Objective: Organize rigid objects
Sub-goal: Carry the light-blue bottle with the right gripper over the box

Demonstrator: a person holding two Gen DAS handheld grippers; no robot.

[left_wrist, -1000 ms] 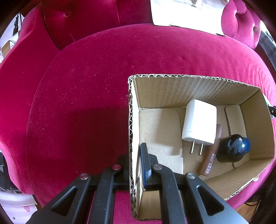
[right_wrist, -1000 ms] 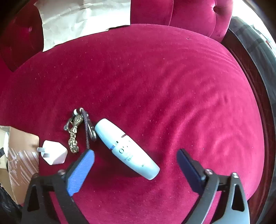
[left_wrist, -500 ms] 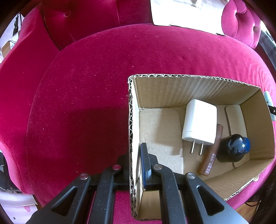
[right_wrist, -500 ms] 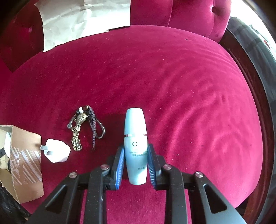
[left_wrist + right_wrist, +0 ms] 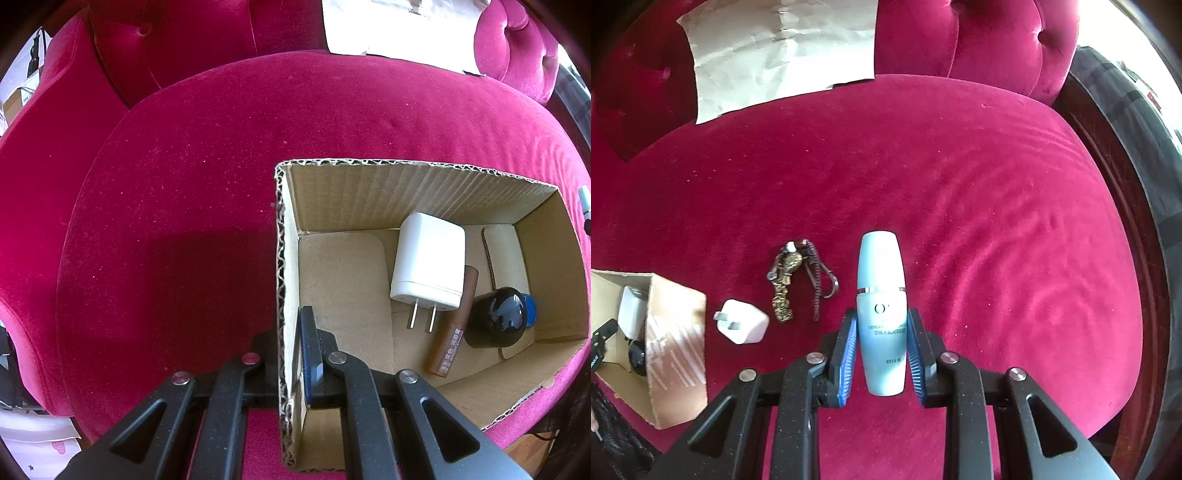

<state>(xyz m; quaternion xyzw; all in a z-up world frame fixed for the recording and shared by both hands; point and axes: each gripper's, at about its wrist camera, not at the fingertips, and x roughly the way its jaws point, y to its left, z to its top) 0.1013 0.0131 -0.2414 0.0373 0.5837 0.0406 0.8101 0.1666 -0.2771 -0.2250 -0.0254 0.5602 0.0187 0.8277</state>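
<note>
Now the right gripper (image 5: 881, 360) has its jaws closed on one pale blue bottle (image 5: 881, 314), with one keychain (image 5: 798, 280) and one small white plug (image 5: 742, 325) lying left of them. Meanwhile the left gripper (image 5: 291, 354) pinches the cardboard box (image 5: 282, 258) wall; ahead-right inside lie one white charger (image 5: 428, 266), one brown tube (image 5: 456, 325), one black jar (image 5: 495, 317).

Looks like a home, living-rm type spot. Work surface is a big crimson velvet seat cushion (image 5: 960, 177) w/ button-tufted backrest (image 5: 993, 37), dark wood frame (image 5: 1108, 147) at the edge. Household bits on it: phone charger (image 5: 742, 326), keychain (image 5: 790, 280), lotion bottle (image 5: 881, 295), cardboard box (image 5: 369, 192), crumpled paper sheet (image 5: 779, 51).
</note>
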